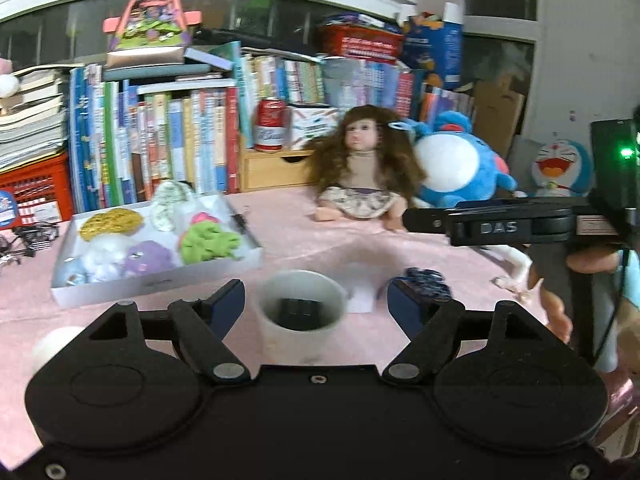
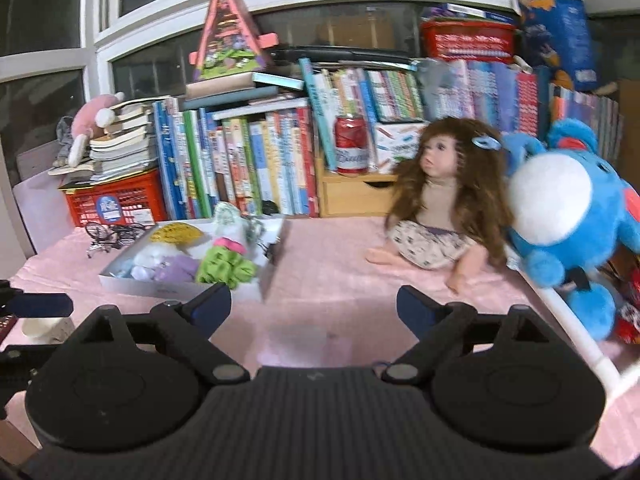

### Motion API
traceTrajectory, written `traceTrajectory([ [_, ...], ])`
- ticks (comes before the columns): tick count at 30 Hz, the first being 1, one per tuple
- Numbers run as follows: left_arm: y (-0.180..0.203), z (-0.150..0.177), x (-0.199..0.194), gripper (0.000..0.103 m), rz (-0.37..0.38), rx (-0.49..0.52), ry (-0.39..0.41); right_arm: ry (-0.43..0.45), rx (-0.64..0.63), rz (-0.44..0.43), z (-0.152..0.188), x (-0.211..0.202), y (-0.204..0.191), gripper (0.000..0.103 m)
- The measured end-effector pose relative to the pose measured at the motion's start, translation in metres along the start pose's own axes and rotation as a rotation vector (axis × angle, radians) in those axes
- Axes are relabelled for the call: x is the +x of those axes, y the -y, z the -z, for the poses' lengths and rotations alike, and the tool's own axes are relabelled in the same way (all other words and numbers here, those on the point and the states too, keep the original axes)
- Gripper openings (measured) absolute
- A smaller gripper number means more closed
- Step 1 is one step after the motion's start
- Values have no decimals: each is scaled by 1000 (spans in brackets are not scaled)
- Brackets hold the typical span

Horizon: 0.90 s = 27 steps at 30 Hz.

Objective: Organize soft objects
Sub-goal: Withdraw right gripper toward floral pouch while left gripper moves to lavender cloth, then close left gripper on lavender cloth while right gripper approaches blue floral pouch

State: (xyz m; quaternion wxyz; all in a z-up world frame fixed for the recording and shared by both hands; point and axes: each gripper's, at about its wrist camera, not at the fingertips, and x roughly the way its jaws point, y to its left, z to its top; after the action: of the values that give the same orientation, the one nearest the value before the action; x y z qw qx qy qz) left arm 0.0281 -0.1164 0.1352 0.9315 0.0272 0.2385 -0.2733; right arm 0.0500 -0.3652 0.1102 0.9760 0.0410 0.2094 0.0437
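Note:
A white shallow box [image 1: 156,280] on the pink tablecloth holds several soft items: a green scrunchie [image 1: 208,242], a purple one [image 1: 148,258], a yellow one [image 1: 110,222] and white fluffy ones. The box also shows in the right wrist view [image 2: 168,290]. A dark blue scrunchie [image 1: 428,280] lies on the cloth by my left gripper's right finger. My left gripper [image 1: 316,300] is open and empty, with a white cup [image 1: 300,316] between its fingers. My right gripper [image 2: 314,306] is open and empty above bare cloth; it shows from the side in the left wrist view [image 1: 408,220].
A long-haired doll [image 1: 360,168] [image 2: 436,200] and a blue plush [image 1: 460,164] [image 2: 568,216] sit at the back right. Books [image 1: 160,140], a red can [image 1: 272,124], a wooden drawer box [image 1: 272,168] and a red crate [image 1: 36,188] line the back. A small metal bicycle model [image 2: 112,234] stands left of the box.

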Motion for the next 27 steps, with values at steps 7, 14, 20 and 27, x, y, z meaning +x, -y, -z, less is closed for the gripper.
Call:
traceTrajectory([
  [7,45,24,11,61,51,36,16,-20,18,36,29,-3,36,95],
  [14,82,44,39,53,18,36,30,-61,41,56,53,-1,65,92],
  [20,88,56,84,51,-122,-138,70,-104,75,55,64,3,83,81],
  [27,85,54,139,50,-242,-349,73,-105,38,49,76,3,94,79],
])
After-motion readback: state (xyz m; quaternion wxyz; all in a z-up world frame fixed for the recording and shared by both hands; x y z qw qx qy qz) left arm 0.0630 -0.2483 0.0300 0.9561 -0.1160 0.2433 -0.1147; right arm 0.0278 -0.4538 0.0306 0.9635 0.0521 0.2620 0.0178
